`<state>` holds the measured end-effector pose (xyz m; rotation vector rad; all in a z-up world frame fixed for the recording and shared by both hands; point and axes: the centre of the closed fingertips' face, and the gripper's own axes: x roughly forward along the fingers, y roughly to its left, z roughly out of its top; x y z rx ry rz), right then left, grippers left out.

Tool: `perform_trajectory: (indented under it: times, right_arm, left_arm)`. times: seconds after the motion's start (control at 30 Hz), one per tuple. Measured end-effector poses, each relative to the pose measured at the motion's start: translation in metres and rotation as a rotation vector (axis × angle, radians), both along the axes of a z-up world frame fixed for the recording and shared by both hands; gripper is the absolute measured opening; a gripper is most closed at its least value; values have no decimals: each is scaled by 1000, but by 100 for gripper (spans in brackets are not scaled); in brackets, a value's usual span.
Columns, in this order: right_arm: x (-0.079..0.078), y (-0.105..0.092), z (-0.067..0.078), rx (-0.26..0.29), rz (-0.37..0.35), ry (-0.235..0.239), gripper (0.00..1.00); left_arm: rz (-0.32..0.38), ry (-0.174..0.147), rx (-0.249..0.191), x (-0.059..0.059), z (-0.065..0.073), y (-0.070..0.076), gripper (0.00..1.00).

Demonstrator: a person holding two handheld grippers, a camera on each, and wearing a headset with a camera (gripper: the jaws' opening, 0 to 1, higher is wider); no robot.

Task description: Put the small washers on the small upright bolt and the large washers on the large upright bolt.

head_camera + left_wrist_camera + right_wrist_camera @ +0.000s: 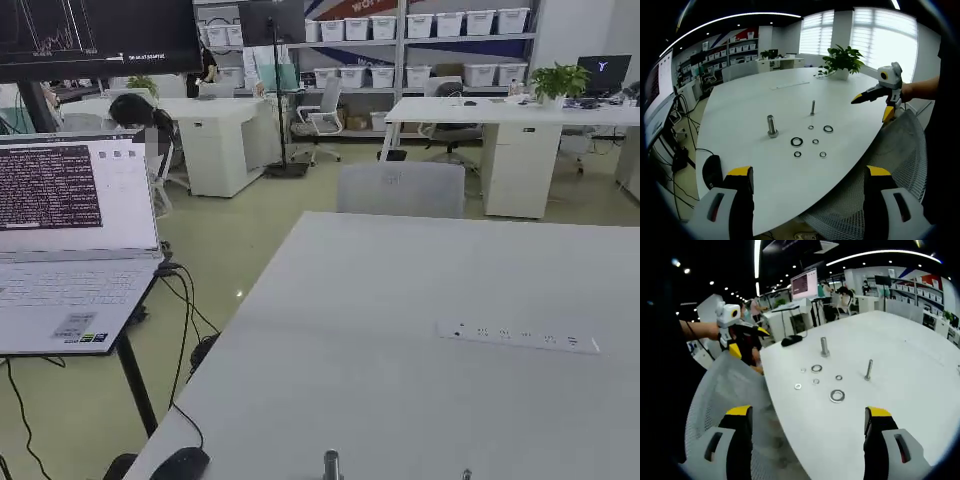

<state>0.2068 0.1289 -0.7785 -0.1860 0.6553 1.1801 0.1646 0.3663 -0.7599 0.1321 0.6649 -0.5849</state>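
Steel washers [796, 141], seemingly loose, ahead of left claw [808, 172], right claw [808, 411], both released

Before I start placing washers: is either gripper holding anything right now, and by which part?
Nothing is held. The left gripper and right gripper are both open and empty; the washers lie loose on the table.

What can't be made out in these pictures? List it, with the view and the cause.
1. Head view: the bottom edge cuts off the large bolt and small bolt below their tops.
2. Left gripper view: the smallest washers are too small to tell apart by size.
3. Head view: the text on the laptop is too blurred to read.
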Motion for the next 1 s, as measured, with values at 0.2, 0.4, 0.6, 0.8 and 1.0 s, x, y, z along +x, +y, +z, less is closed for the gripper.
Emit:
perform_trajectory:
  times: [0.2,0.4,0.6,0.8,1.0]
  right_arm:
    - [-3,3,-3,4,9,5,91]
    - [-5,1,-3,3,4,7,91]
    - [-1,-3,-5,0,-15,13,91]
    - [-2,1,-8,-14,2,18,91]
    - [1,10,-5,-11,6,19,91]
  left_arm:
    - [2,-1,-5,1,3,-3,89]
    - [16,-10,-27,2,9,-1,89]
    - [9,6,-9,0,3,2,89]
    - [6,7,-4,0,3,3,88]
    - [18,5,-11,2,4,5,88]
